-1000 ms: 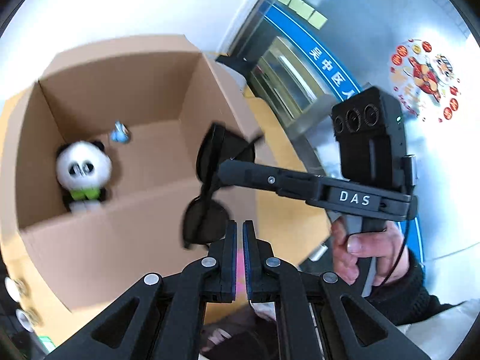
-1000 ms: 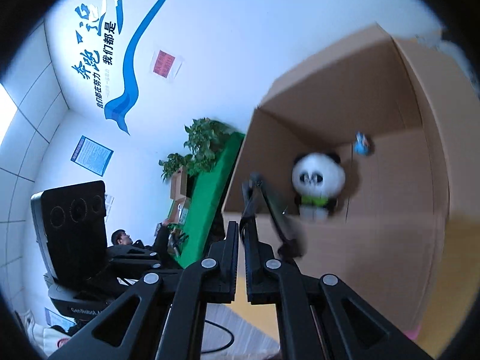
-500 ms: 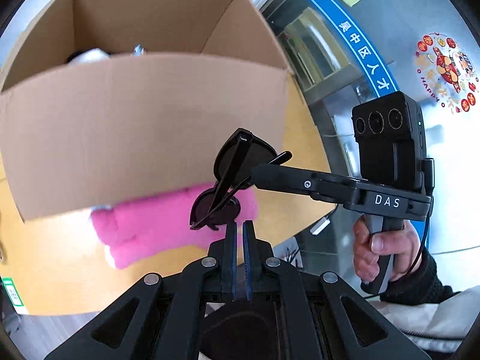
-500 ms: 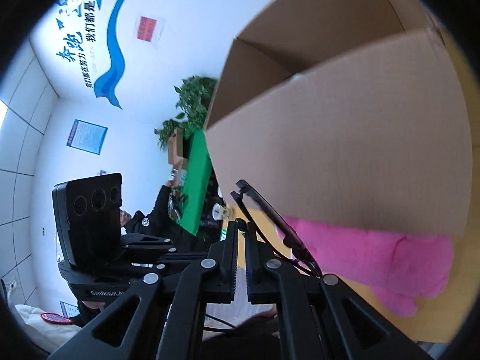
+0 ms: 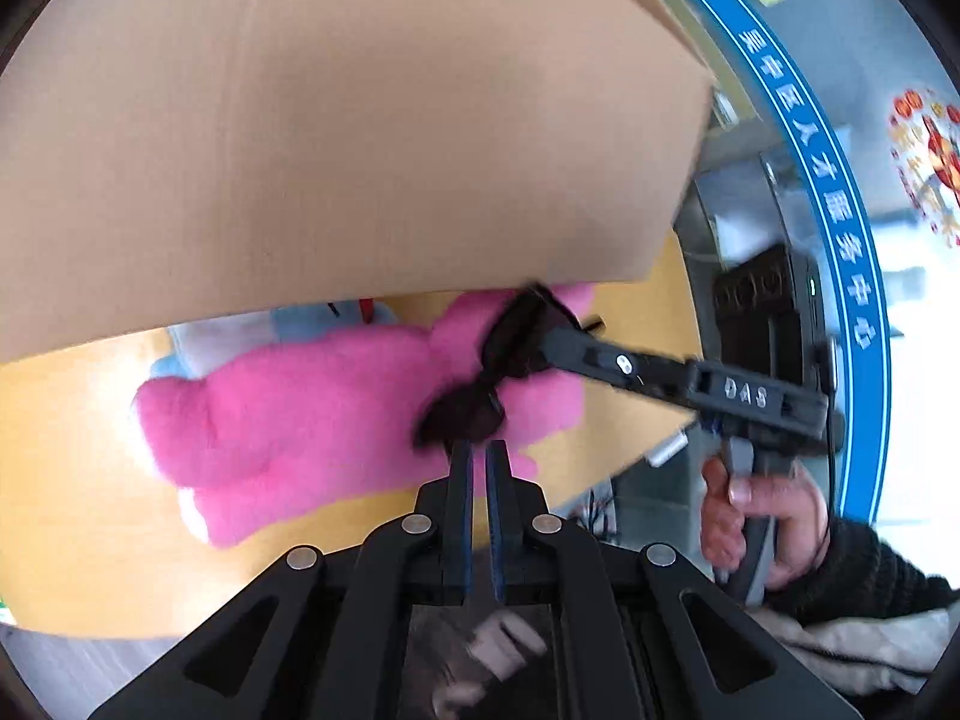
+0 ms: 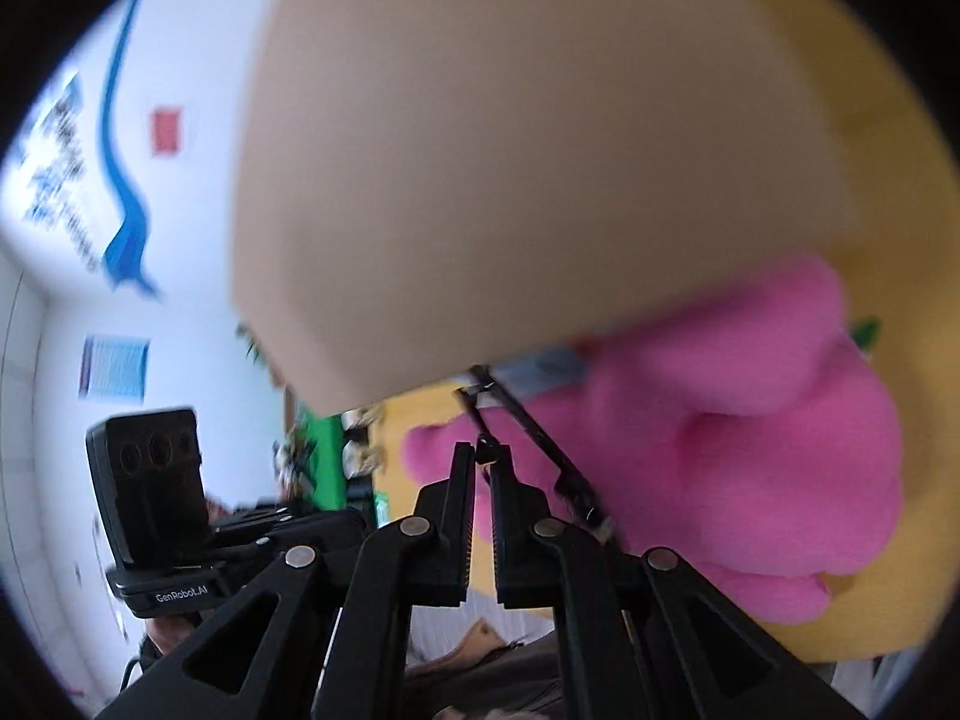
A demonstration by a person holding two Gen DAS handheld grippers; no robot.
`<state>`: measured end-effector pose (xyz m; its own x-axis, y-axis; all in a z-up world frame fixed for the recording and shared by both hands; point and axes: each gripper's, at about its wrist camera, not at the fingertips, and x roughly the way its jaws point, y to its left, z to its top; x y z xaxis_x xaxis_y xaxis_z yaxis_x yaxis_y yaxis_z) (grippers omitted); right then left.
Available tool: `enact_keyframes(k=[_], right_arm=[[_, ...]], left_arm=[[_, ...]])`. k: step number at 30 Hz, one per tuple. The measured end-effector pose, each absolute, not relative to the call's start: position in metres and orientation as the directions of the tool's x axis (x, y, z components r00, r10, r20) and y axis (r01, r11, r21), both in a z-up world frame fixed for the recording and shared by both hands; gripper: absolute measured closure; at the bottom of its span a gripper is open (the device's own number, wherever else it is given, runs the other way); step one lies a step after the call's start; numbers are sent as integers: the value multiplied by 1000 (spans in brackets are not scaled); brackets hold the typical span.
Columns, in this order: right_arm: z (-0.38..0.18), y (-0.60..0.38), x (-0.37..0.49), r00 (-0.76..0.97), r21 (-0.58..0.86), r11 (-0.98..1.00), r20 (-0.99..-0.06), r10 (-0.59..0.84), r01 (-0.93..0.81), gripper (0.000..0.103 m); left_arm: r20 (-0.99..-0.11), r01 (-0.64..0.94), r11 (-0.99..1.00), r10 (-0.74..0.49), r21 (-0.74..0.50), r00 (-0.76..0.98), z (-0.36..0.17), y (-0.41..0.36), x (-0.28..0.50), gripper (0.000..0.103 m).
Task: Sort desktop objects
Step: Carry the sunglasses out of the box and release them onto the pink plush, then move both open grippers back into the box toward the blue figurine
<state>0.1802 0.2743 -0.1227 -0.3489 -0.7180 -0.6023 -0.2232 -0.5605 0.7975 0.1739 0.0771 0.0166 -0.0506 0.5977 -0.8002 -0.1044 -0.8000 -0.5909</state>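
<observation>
Right gripper is pinched narrow on the sunglasses, gripping a thin part of the frame at the fingertips; one temple arm runs off diagonally to its right. Left gripper has its fingers almost together with nothing between them, and the lower lens sits just ahead of its tips. Under and just beyond the glasses lies the pink plush on the yellow desk, with a pale blue item tucked behind it against the box. Further out the box wall fills the view above both grippers, so its opening is out of sight from here. My read: the glasses are low at the box's foot, well short of the rim. To do this step well, keep the pinch firm, since the hold is thin and the frame could pivot; lift clear of the plush, go up over the wall before moving forward, and keep the left gripper off the lens.
</observation>
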Motion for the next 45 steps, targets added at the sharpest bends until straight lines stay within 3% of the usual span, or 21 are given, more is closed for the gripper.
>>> enact_keyframes(k=[4, 6, 8, 12, 16, 25, 26, 28, 30, 38, 42, 44, 45], right_arm=[[-136, 286, 176, -410, 807, -533, -590, -696, -255, 99], [-140, 291, 171, -440, 818, -510, -574, -691, -266, 99], [-144, 294, 165, -468, 837, -468, -547, -694, -284, 98], [-154, 300, 161, -507, 860, -393, -509, -696, -324, 97], [-155, 302, 159, -501, 854, -404, -520, -692, -327, 96], [-150, 306, 155, -442, 822, -473, -569, -694, -316, 83], [-147, 308, 159, -435, 824, -473, -566, -700, -312, 75], [-142, 310, 167, -421, 828, -470, -560, -713, -305, 45], [-135, 314, 177, -412, 828, -474, -561, -718, -300, 22], [-106, 341, 213, -362, 805, -524, -593, -719, -277, 18], [-66, 349, 225, -344, 763, -625, -639, -688, -165, 15], [-36, 346, 225, -344, 736, -673, -651, -677, -67, 9], [-17, 342, 225, -345, 724, -690, -650, -677, -9, 0]], left_arm=[[-798, -118, -797, 601, -593, -51, -12, 89, 170, 97], [-813, -137, -810, 580, -570, -46, -23, 98, 168, 74], [-820, -153, -815, 571, -558, -51, -30, 106, 168, 57], [-813, -176, -815, 573, -552, -104, -25, 111, 169, 31], [-805, -162, -813, 580, -559, -128, -20, 109, 169, 26], [-810, -132, -820, 571, -557, -132, -20, 106, 165, 25], [-812, -134, -822, 569, -554, -132, -20, 105, 164, 25], [-810, -136, -820, 571, -556, -134, -19, 102, 165, 25], [-806, -134, -817, 576, -561, -135, -19, 100, 167, 25], [-795, -189, -808, 586, -558, -159, -7, 103, 173, 25], [-765, -283, -792, 604, -542, -224, 20, 103, 182, 25], [-751, -319, -779, 617, -539, -237, 36, 101, 187, 25], [-745, -330, -771, 626, -545, -231, 43, 99, 188, 25]])
